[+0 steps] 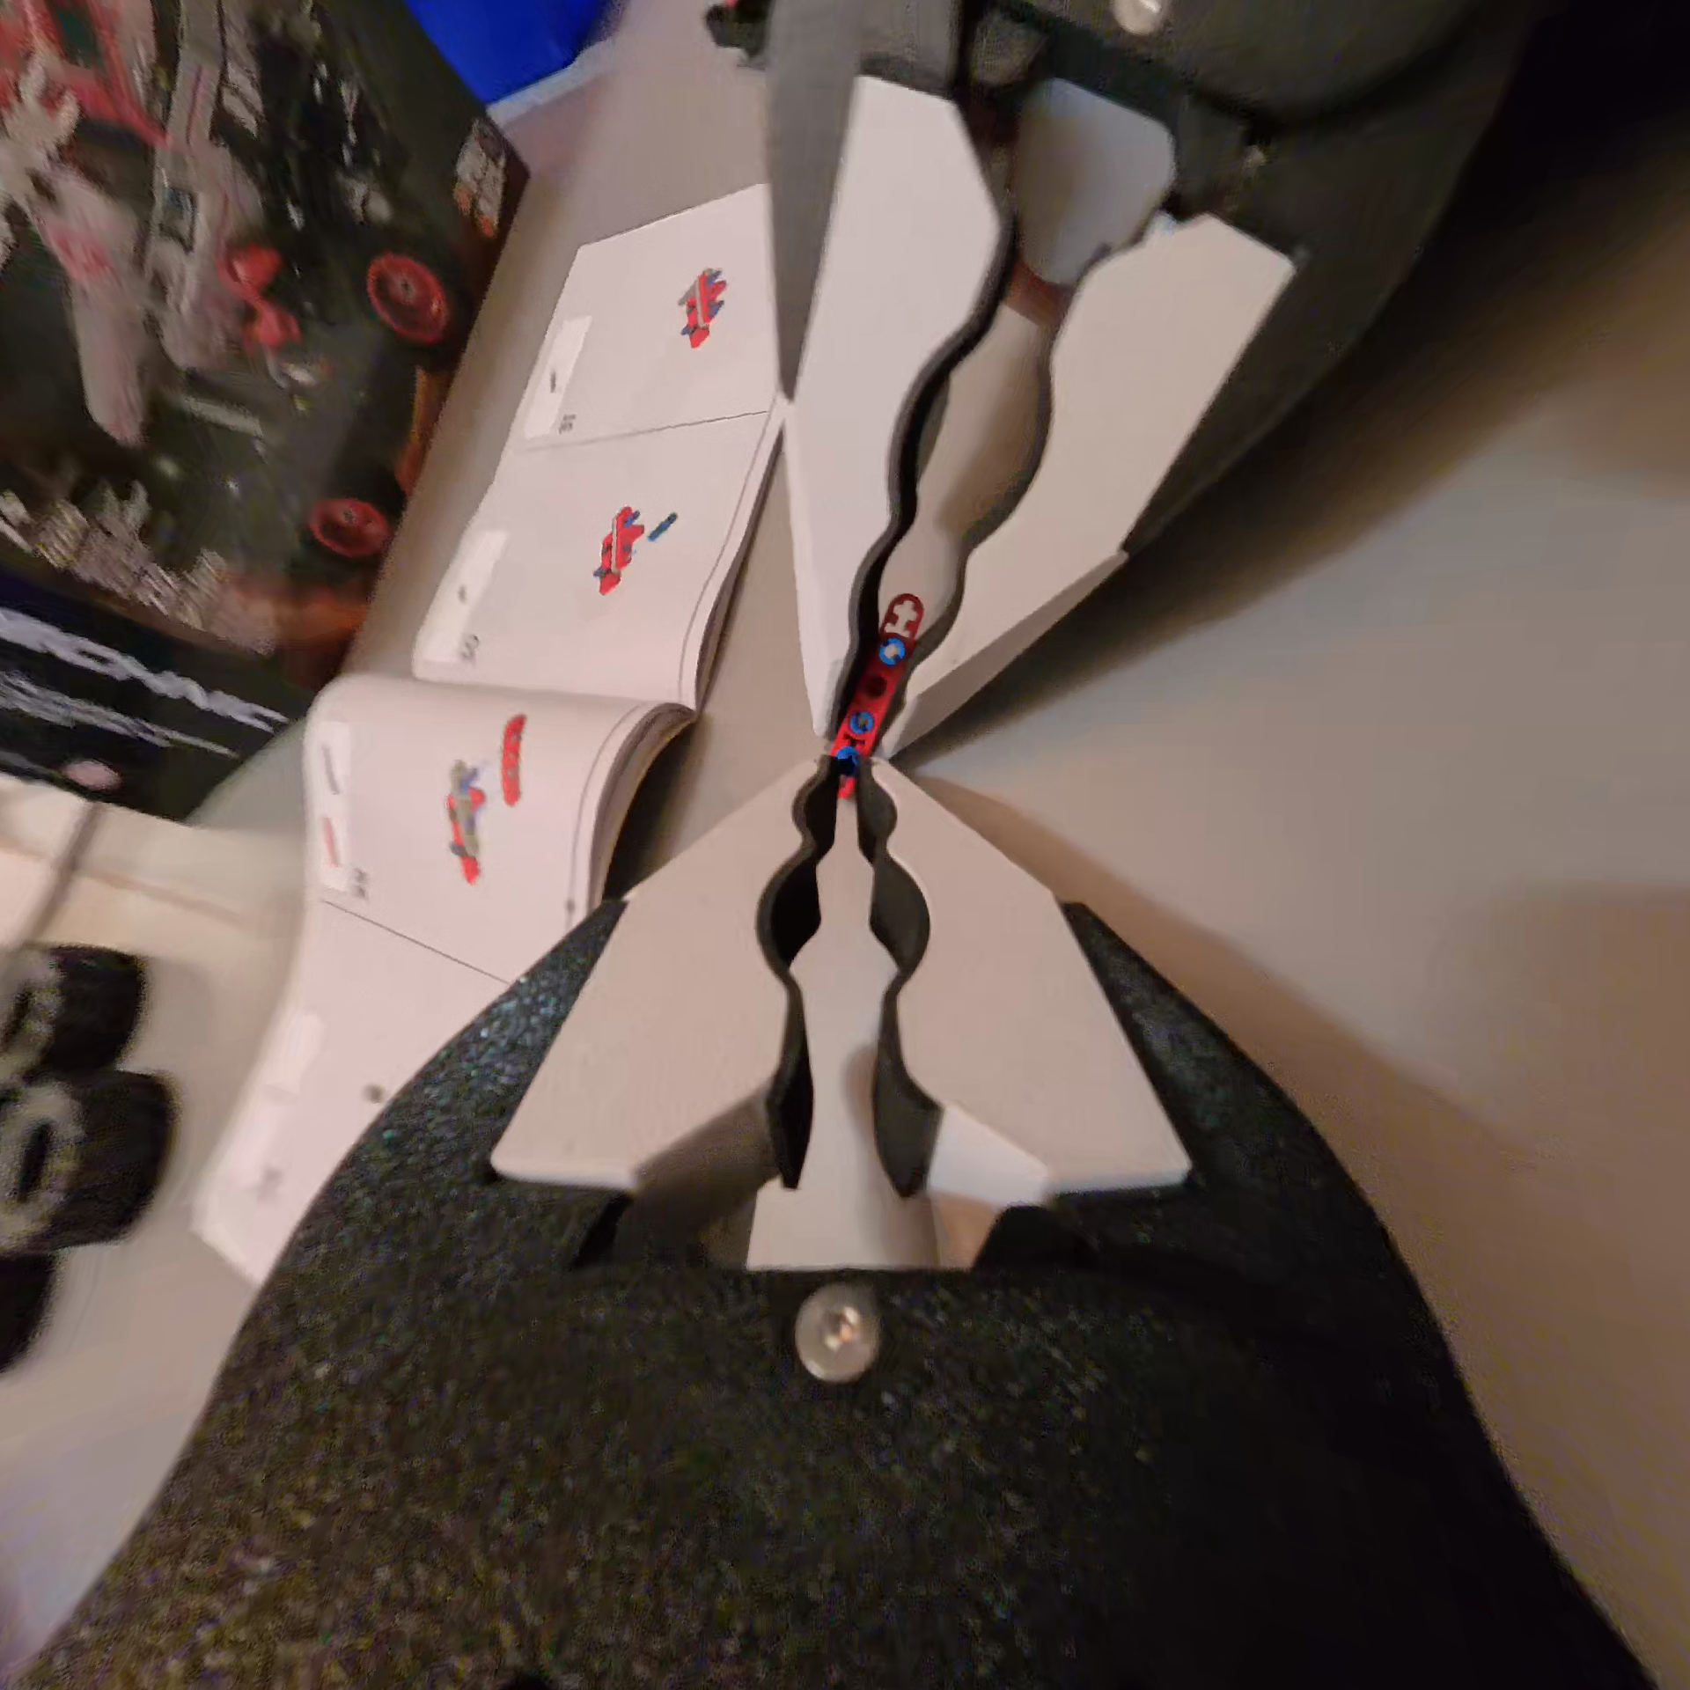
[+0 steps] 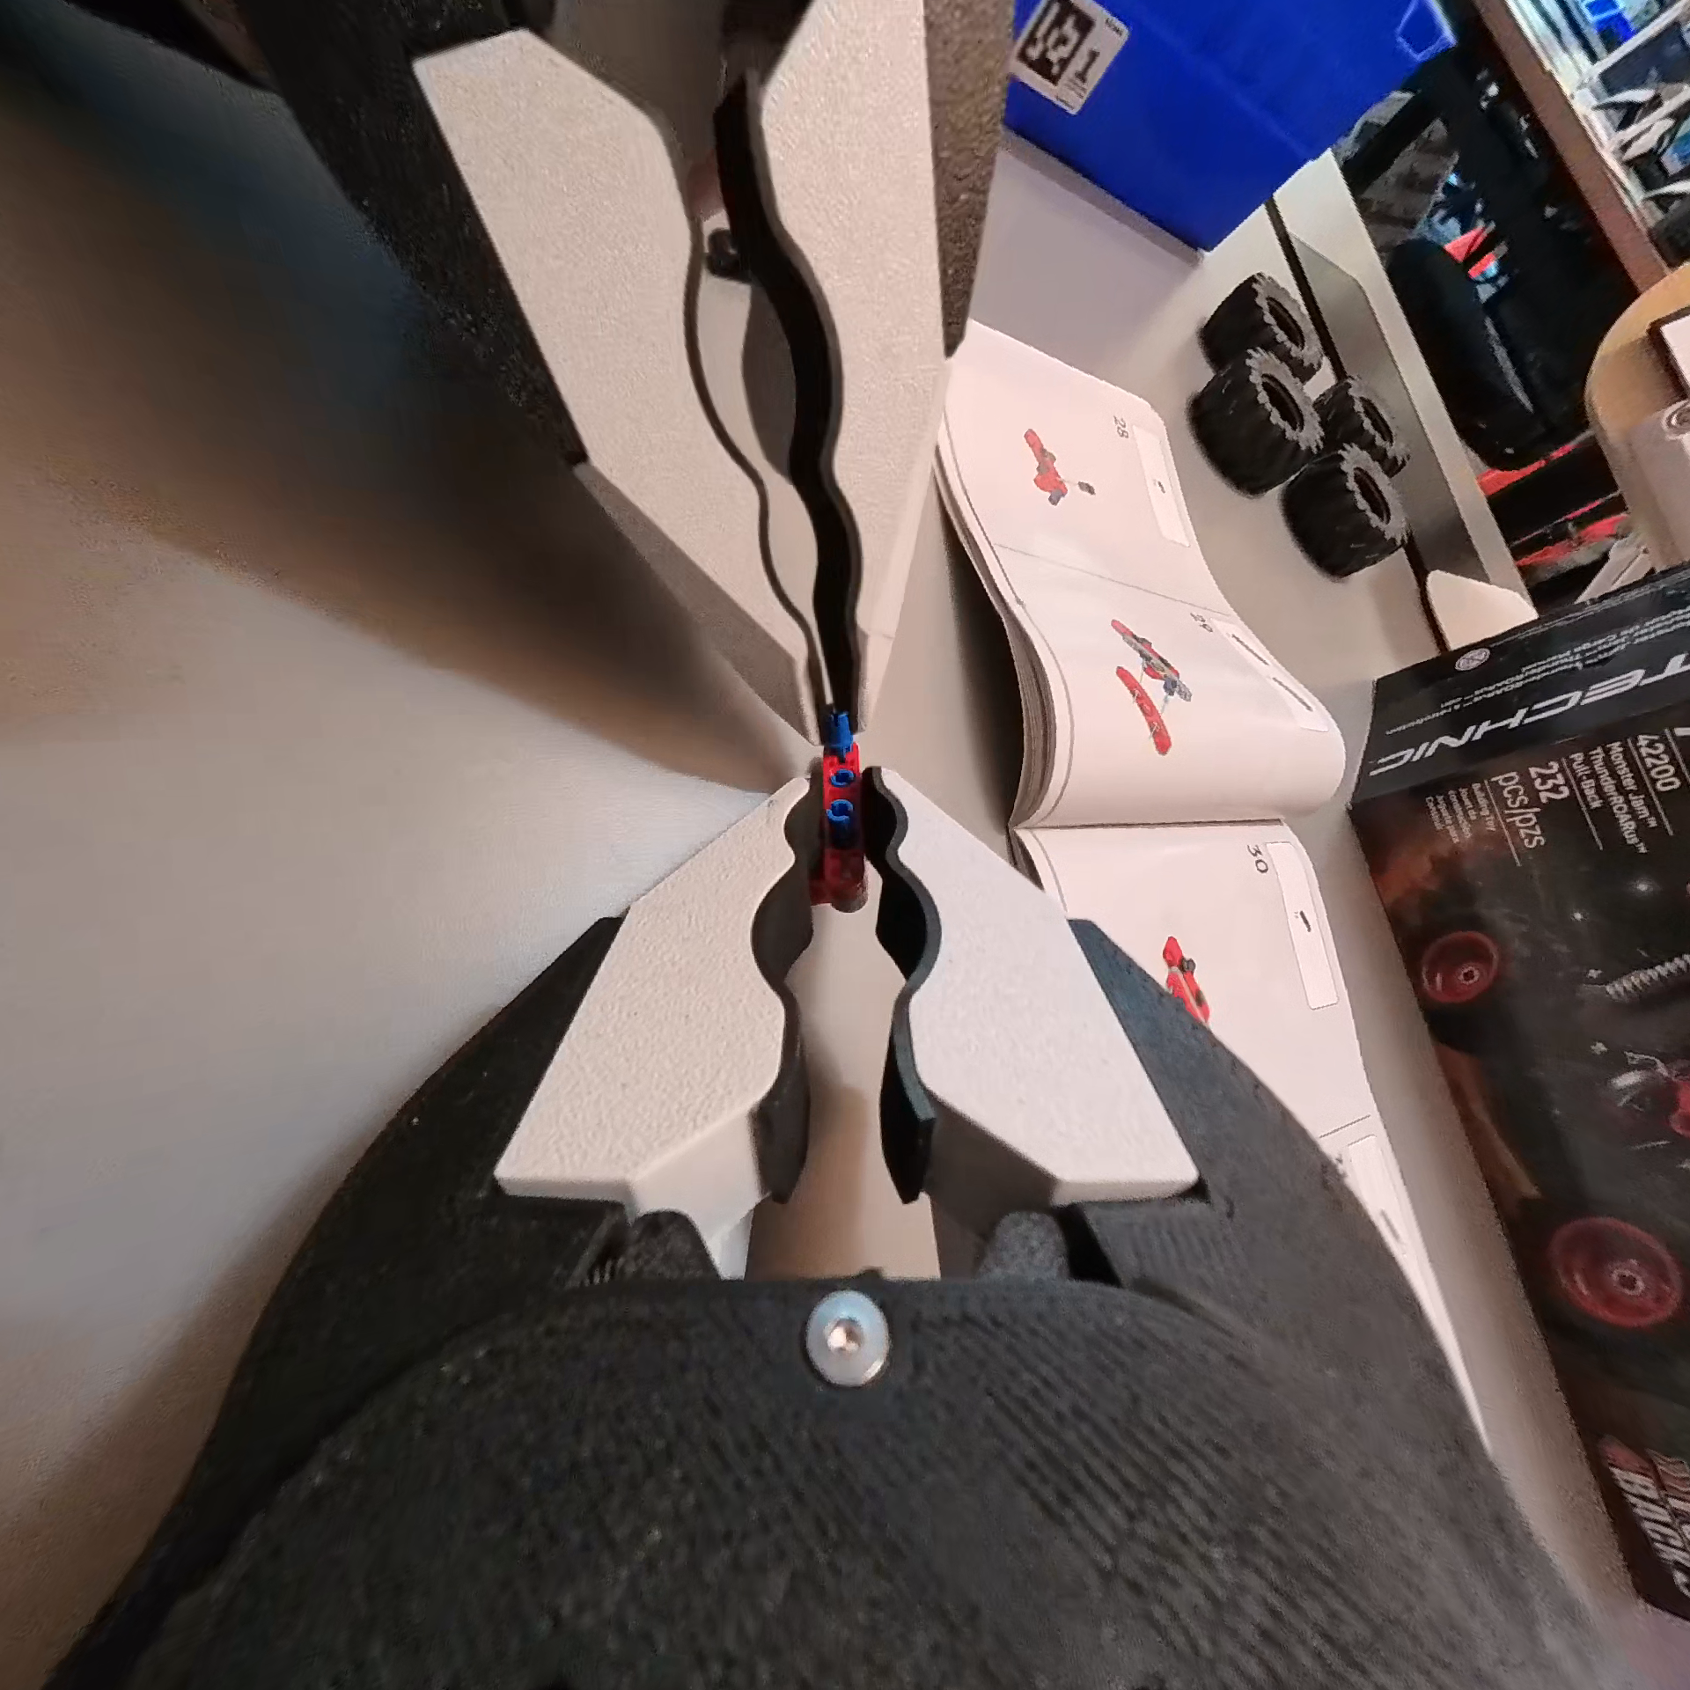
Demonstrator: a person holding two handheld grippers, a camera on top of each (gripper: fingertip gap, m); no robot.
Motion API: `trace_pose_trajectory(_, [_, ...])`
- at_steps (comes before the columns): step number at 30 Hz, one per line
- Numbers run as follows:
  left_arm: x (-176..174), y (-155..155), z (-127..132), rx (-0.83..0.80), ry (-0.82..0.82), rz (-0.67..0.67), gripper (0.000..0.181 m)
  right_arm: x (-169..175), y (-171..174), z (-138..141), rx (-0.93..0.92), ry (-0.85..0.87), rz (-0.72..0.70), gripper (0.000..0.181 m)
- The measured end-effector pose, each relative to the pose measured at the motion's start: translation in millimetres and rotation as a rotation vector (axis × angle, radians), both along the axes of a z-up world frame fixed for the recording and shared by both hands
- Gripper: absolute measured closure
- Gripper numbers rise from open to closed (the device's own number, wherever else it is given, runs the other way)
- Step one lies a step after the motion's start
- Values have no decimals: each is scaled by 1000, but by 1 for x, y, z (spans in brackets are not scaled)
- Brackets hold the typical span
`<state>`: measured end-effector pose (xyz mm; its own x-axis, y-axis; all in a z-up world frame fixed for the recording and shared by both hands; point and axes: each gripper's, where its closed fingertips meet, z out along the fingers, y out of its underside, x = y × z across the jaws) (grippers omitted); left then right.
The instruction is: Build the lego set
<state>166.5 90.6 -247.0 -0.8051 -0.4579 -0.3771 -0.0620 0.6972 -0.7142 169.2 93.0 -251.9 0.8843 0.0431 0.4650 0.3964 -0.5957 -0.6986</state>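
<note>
A short red beam (image 1: 880, 679) with blue pins in its holes is held above the pale table. My right gripper (image 2: 841, 791) is shut on the red beam (image 2: 839, 846); in the left wrist view it (image 1: 867, 727) comes in from the top. My left gripper (image 1: 846, 777) meets it tip to tip and is shut on a blue pin (image 1: 848, 759) at the beam's near end. In the right wrist view the left gripper (image 2: 837, 718) comes from the top and pinches the blue pin (image 2: 837, 729) that sticks out of the beam.
An open instruction booklet (image 1: 594, 549) (image 2: 1143, 640) lies beside the grippers. The dark set box (image 1: 183, 320) (image 2: 1555, 914) stands past it. Several black tyres (image 2: 1299, 430) (image 1: 64, 1097) sit near a blue bin (image 2: 1235, 91). The grippers are tip to tip, or close to it.
</note>
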Motion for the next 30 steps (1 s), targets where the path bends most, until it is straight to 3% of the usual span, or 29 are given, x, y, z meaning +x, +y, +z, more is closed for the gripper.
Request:
trace_pose_trajectory(1, [0,0,0,-17,4,-1,180,0,0,0,0,9,-1,175])
trace_pose_trajectory(5, [2,1,1,155,-151,-91,179,0,0,0,-1,17,2,175])
trace_pose_trajectory(9, [3,-1,0,-46,47,-20,179,3,-1,0,0,34,-13,175])
trace_pose_trajectory(13, [4,0,0,127,-90,-64,179,3,-1,0,-1,23,-13,175])
trace_pose_trajectory(17, [5,-1,-1,28,-86,-54,179,5,-1,0,0,1,-22,175])
trace_pose_trajectory(20, [5,-1,0,68,-167,-64,179,5,-1,0,2,-38,-21,175])
trace_pose_trajectory(30, [0,1,-2,71,-201,-74,167,1,0,0,0,-123,3,175])
